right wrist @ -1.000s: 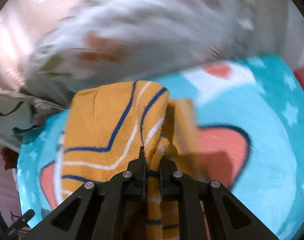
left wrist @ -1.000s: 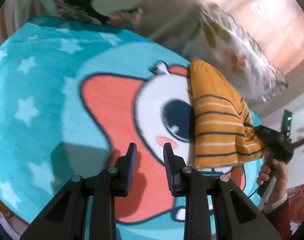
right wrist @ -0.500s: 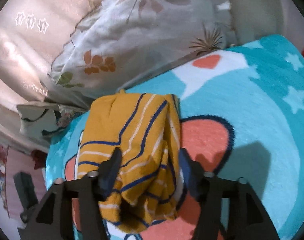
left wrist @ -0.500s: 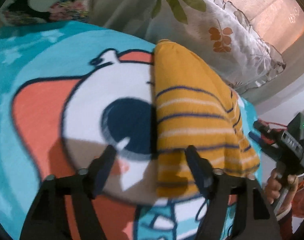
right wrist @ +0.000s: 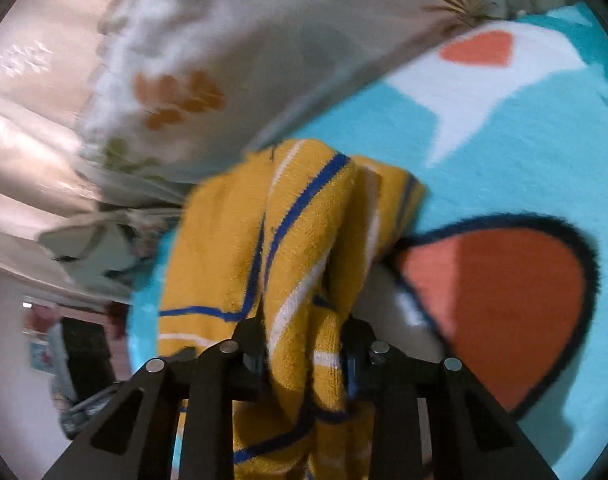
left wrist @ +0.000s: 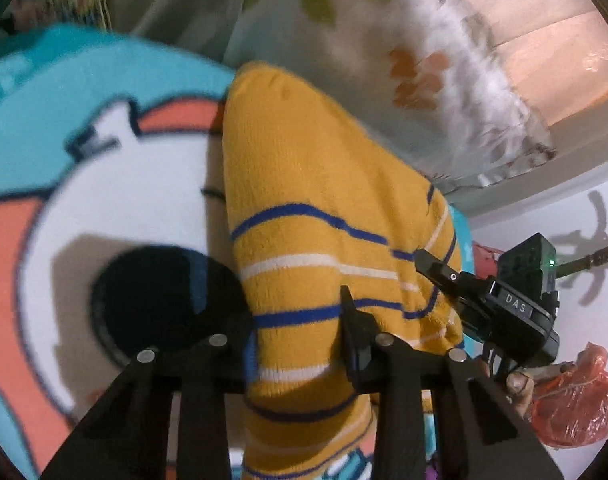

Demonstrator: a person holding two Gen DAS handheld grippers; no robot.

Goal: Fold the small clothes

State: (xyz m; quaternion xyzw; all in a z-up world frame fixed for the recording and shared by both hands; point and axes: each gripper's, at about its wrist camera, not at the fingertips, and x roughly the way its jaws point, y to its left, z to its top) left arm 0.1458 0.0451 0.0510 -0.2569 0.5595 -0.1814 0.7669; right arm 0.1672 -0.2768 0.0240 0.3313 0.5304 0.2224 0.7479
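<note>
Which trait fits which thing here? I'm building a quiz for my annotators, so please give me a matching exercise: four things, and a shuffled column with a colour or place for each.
Things:
1. sweater
2. blanket
3. pillow
4. plastic bag

Traits:
A. turquoise with a cartoon print
B. red, at the right edge of the left wrist view
C. mustard yellow with blue and white stripes
D. pale with orange leaf print, beyond the sweater

Pairs: 1-C, 2-A, 3-D, 4-B
</note>
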